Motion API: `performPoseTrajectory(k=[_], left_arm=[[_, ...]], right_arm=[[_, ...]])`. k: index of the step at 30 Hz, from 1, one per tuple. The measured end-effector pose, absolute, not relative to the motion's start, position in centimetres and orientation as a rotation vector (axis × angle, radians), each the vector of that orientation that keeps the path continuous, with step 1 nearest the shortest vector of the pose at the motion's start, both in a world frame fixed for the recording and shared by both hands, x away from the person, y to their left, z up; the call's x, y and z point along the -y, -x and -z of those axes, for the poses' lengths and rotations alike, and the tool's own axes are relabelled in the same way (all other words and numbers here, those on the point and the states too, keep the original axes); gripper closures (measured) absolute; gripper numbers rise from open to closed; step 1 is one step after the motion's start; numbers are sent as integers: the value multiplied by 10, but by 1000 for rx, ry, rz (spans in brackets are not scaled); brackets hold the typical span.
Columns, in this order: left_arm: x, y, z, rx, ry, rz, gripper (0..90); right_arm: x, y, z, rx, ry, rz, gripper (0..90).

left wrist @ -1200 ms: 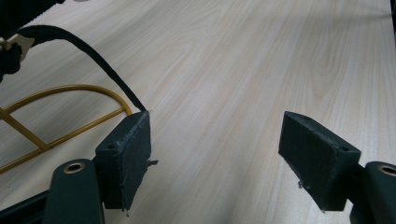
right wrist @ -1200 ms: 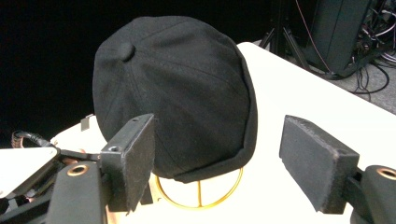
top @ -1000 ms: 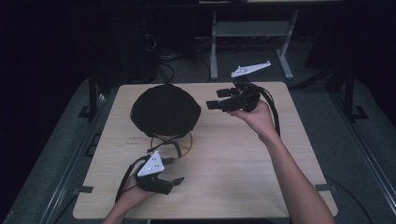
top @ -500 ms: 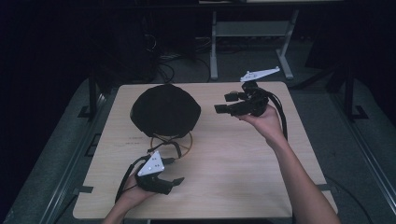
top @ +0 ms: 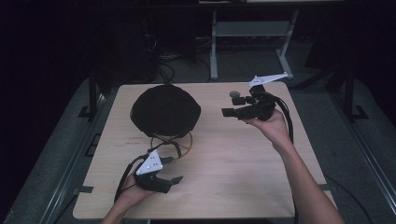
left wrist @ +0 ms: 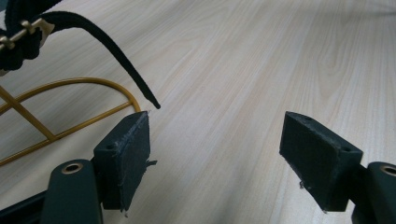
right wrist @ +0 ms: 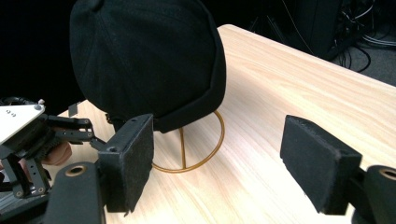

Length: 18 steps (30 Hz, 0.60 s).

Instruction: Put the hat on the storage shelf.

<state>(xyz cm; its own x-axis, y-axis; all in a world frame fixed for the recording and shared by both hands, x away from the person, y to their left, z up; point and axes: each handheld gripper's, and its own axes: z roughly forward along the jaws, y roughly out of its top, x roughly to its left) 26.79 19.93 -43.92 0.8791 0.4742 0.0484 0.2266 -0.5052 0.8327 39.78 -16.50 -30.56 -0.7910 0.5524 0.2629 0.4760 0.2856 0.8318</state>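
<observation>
While nothing is gripped yet, the scene is set out as follows.
Cap: a black cap [top: 165, 110] is seated on a gold wire stand [top: 171, 141], on the left half of the table [top: 243, 177].
Handling: it is judged soft, light and easily deformed; the stand could be tipped by a sideways pull.
Hold: the lower band near the strap [left wrist: 112, 51] is judged the firmest place to be pinched.
Left gripper [top: 169, 171]: held low on the table just in front of the stand, jaws wide apart, nothing held.
Right gripper [top: 227, 105]: raised to the right of the cap, aimed at it, jaws wide apart, nothing held.
</observation>
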Motion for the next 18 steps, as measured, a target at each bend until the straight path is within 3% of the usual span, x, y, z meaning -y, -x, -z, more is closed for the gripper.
performPoseTrajectory(k=[18], left_arm=[[-199,-269,441,-519,-2108,-331,241]], right_arm=[[193,-388,331,-2440,-1069,-1545,243]])
